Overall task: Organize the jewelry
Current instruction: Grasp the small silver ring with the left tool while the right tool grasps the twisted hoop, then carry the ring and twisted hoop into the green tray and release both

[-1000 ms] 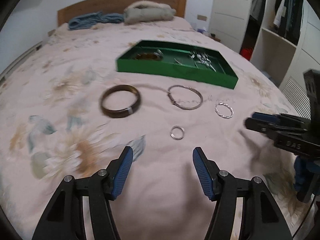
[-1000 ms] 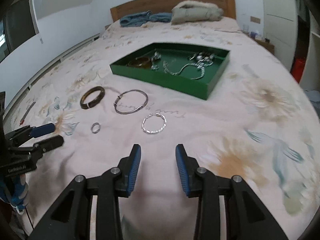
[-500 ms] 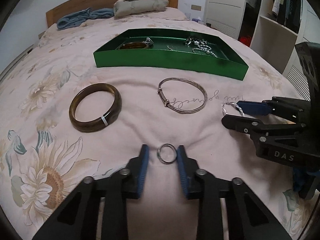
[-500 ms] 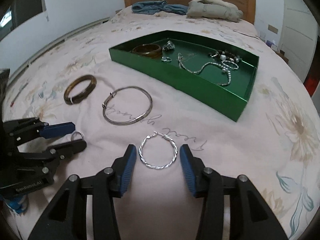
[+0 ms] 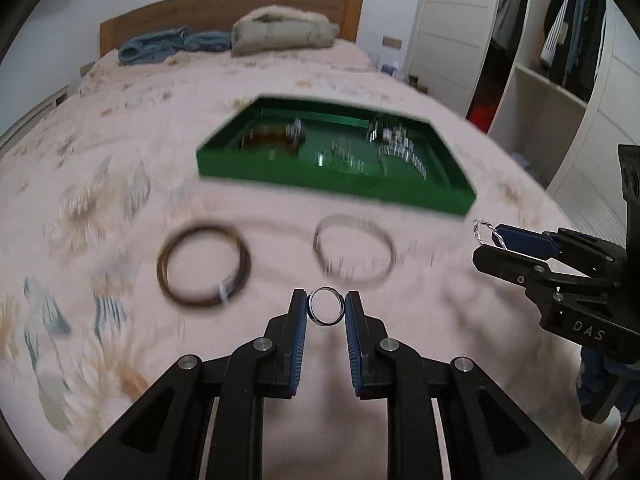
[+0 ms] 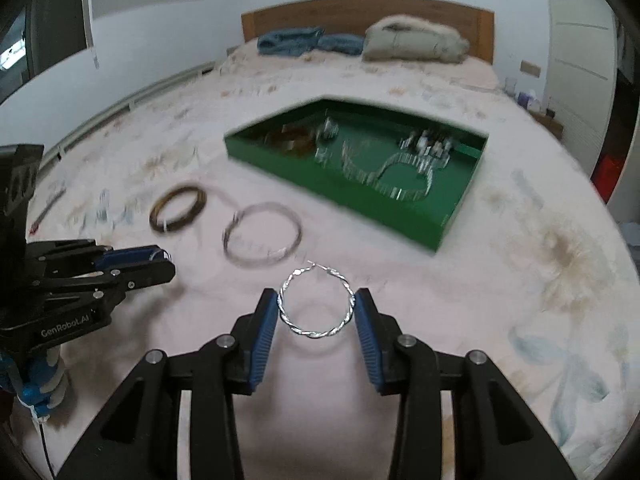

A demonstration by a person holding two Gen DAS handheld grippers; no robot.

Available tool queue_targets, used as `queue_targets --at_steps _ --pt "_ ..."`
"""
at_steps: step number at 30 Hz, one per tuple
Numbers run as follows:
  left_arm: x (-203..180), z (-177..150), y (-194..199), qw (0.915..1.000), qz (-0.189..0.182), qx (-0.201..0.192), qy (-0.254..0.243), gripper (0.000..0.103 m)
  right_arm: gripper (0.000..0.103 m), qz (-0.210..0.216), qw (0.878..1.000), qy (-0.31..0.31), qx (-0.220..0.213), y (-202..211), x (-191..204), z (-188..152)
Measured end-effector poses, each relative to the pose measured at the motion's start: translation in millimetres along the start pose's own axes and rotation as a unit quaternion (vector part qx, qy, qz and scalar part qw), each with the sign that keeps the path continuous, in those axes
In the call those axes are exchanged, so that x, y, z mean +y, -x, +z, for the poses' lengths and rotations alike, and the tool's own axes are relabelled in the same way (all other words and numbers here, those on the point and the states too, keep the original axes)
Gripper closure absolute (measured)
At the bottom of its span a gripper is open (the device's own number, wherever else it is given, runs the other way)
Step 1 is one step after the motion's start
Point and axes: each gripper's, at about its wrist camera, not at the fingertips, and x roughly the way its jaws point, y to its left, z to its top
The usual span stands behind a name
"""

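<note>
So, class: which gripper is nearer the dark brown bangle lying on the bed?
Left. The left gripper, holding a small ring, is just beside the bangle; the right gripper sits further off, past the silver bracelet.

A wide bed [image 6: 500, 280] in a pale floral sheet fills the room. At twelve o'clock stands a wooden headboard [image 6: 360, 12], with a beige pillow [image 6: 416, 42] and blue blanket [image 6: 308, 42] before it. An open wardrobe [image 5: 560, 60] stands at two o'clock; the walls [image 6: 152, 44] are plain white.

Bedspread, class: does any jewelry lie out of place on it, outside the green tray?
Yes. A dark brown bangle and a thin silver bangle lie loose on the bedspread, short of the green tray where other pieces already sit. The small ring and twisted hoop are held in grippers.
</note>
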Motion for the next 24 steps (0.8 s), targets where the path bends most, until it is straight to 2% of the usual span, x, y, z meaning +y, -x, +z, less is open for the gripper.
queue_targets --at_steps 3,6,12,18,21,24 --pt "-0.2 36.1 -4.6 0.9998 -0.004 -0.017 -0.002 0.084 0.066 -0.012 1.000 -0.004 -0.025 4.3 -10.5 30.2" --pt "-0.3 77.3 -26.6 0.9998 -0.006 -0.018 0.001 0.084 0.066 -0.018 0.999 -0.015 -0.037 -5.1 -26.0 63.2" --pt "0.0 140.7 -102.7 0.9996 -0.001 0.024 0.016 0.084 0.066 -0.038 0.999 -0.017 0.003 -60.3 -55.6 103.4" --pt "-3.3 164.3 -176.6 0.9956 0.018 0.089 0.026 0.085 0.066 -0.053 0.997 -0.003 0.050 -105.8 -76.4 115.4" --pt "-1.3 162.9 -194.4 0.9930 0.038 0.108 0.029 0.084 0.066 -0.056 0.996 -0.001 0.062 -116.5 -83.2 114.4" --pt "-1.0 165.2 -197.2 0.9932 0.043 0.104 0.030 0.084 0.066 -0.063 0.995 0.008 0.075 -125.8 -86.6 111.3"
